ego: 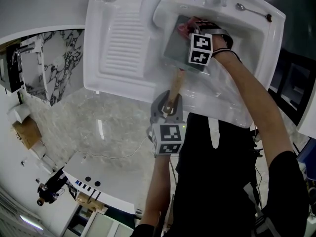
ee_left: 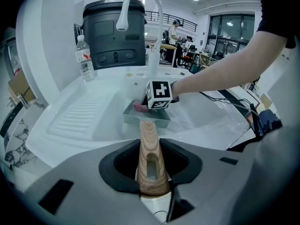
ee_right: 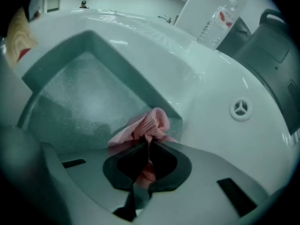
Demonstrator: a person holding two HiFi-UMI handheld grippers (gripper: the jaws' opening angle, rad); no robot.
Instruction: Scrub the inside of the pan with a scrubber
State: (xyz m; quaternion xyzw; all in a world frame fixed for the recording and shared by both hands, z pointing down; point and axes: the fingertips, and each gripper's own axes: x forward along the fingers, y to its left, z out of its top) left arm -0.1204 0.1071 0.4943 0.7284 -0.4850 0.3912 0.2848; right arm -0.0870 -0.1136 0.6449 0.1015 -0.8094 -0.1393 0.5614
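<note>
A square grey pan (ego: pixel 177 48) lies in the white sink (ego: pixel 261 38), its wooden handle (ego: pixel 175 85) pointing toward me. My left gripper (ego: pixel 168 108) is shut on that handle (ee_left: pixel 150 165), which runs out between the jaws to the pan (ee_left: pixel 149 116). My right gripper (ego: pixel 191 29) reaches down into the pan from the right, shut on a pink mesh scrubber (ego: pixel 184 28). In the right gripper view the scrubber (ee_right: pixel 149 124) bunches out of the right gripper (ee_right: pixel 147 149) and rests against the pan's speckled inside (ee_right: pixel 79 97), close to its far wall.
A ribbed drainboard (ego: pixel 123 38) lies left of the basin and a spoon (ego: pixel 249 9) on the sink's back rim. A white faucet (ee_left: pixel 140 13), a water bottle (ee_left: pixel 84 57) and a black bin (ee_left: pixel 115 32) stand behind the sink. A marble counter (ego: pixel 98 127) lies beside me.
</note>
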